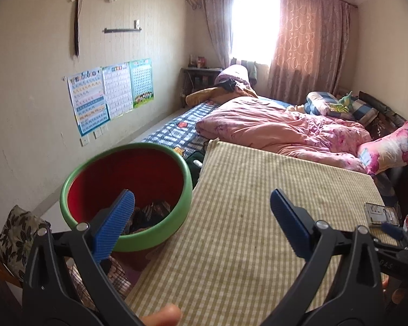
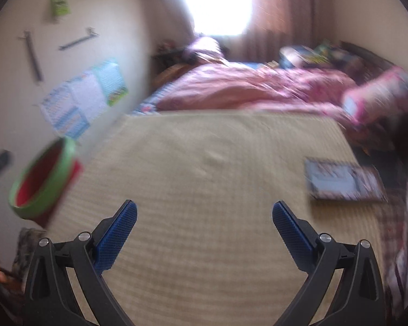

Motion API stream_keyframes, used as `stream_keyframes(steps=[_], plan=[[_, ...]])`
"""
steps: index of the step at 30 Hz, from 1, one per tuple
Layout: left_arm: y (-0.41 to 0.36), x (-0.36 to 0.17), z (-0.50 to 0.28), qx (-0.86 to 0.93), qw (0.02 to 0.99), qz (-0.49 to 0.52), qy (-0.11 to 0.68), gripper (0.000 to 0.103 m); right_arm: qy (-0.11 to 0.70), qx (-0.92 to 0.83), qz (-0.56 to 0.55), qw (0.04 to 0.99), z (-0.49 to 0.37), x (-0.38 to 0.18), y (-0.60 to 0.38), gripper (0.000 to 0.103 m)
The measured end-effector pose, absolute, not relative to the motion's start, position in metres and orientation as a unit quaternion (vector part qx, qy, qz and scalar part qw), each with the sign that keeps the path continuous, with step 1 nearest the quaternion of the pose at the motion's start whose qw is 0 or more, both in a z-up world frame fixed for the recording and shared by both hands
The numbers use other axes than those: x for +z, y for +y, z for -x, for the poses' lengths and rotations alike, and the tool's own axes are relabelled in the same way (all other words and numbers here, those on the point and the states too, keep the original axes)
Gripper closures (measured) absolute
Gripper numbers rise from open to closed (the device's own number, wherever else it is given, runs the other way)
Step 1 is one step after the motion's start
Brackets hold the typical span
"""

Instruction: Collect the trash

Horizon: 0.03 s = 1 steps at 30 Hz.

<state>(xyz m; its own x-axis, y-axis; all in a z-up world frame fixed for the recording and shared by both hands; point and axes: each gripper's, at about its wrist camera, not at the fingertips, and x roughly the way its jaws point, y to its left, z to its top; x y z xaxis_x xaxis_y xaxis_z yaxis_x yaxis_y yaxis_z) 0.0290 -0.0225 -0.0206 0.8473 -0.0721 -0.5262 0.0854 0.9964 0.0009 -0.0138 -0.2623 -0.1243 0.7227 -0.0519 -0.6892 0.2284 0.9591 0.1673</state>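
A red bin with a green rim (image 1: 125,190) stands at the left edge of a table covered in green-checked cloth (image 1: 258,217); dark crumpled trash (image 1: 149,214) lies inside it. My left gripper (image 1: 202,203) is open and empty, its left finger over the bin's mouth, its right finger over the cloth. In the blurred right wrist view my right gripper (image 2: 204,214) is open and empty above the cloth (image 2: 217,163), with the bin (image 2: 45,179) at the far left. The right gripper's blue tip (image 1: 391,231) shows at the left view's right edge.
A flat printed packet (image 2: 342,180) lies near the table's right edge and also shows in the left wrist view (image 1: 379,214). A bed with a pink quilt (image 1: 280,127) lies beyond the table. A patterned cushion (image 1: 16,233) sits on a chair at lower left.
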Motion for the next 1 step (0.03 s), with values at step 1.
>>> stream_keyframes(steps=[1], plan=[[-0.0203,-0.0220,-0.0294,-0.040,0.960,-0.011,0.276,0.005,0.372,-0.091,-0.122,0.916,0.0158,-0.1317,-0.2698,0.006]])
